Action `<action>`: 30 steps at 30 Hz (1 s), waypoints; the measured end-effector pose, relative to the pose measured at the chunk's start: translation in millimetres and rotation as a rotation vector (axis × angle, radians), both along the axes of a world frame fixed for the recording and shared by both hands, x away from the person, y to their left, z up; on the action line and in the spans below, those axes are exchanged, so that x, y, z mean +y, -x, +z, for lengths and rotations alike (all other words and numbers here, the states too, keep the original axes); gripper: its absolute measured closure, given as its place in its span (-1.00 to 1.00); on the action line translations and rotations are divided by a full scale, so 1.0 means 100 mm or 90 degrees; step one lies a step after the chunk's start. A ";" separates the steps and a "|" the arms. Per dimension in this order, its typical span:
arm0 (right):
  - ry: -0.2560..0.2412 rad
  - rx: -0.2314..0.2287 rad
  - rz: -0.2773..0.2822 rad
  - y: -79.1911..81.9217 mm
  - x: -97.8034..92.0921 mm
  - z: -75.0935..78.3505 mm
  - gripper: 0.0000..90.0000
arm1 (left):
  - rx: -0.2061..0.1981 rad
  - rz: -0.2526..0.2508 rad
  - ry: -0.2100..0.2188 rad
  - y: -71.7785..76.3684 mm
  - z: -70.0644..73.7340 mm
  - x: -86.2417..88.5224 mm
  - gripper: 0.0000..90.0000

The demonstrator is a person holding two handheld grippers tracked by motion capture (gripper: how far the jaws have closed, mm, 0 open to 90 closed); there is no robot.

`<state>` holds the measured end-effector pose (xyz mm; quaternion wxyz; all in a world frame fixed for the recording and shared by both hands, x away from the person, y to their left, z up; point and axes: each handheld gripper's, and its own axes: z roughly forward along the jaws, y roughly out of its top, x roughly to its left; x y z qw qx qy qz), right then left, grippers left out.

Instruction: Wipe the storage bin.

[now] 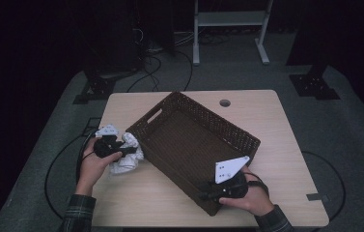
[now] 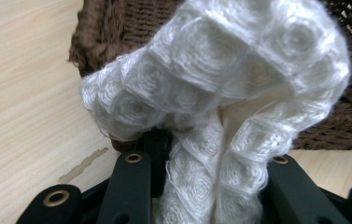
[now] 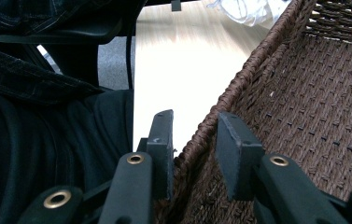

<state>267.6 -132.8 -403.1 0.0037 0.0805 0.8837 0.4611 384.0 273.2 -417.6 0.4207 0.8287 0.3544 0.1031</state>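
A dark brown wicker basket point(image 1: 218, 121) sits at an angle on the middle of the wooden table point(image 1: 281, 145), and nothing lies inside it. A crumpled white knitted cloth point(image 1: 129, 157) lies at the basket's left corner. My left gripper point(image 1: 125, 151) is shut on it. In the left gripper view the cloth point(image 2: 220, 79) bulges up from between the jaws of the left gripper point(image 2: 206, 163), with the basket corner point(image 2: 94, 28) right behind it. My right gripper point(image 1: 207, 195) is at the basket's near corner. Its jaws point(image 3: 192, 119) straddle and pinch the woven rim point(image 3: 239, 88).
A round cable hole point(image 1: 225, 103) sits near the table's far edge. Bare tabletop point(image 1: 141, 193) stretches between the two hands. Cables and a white frame point(image 1: 228, 29) stand on the floor beyond. A dark sleeve and clothing point(image 3: 33, 140) are close on the left of the right gripper view.
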 end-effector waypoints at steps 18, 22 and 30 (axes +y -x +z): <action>0.001 -0.001 0.000 0.00 0.00 0.00 0.49 | 0.050 -0.021 -0.032 -0.09 -0.28 -0.14 0.47; 0.001 -0.001 0.000 0.00 0.00 0.00 0.49 | 0.061 -0.025 -0.043 -0.10 -0.33 -0.18 0.47; 0.001 -0.001 -0.001 0.00 0.00 0.00 0.49 | 0.069 -0.033 -0.064 -0.10 -0.48 -0.21 0.47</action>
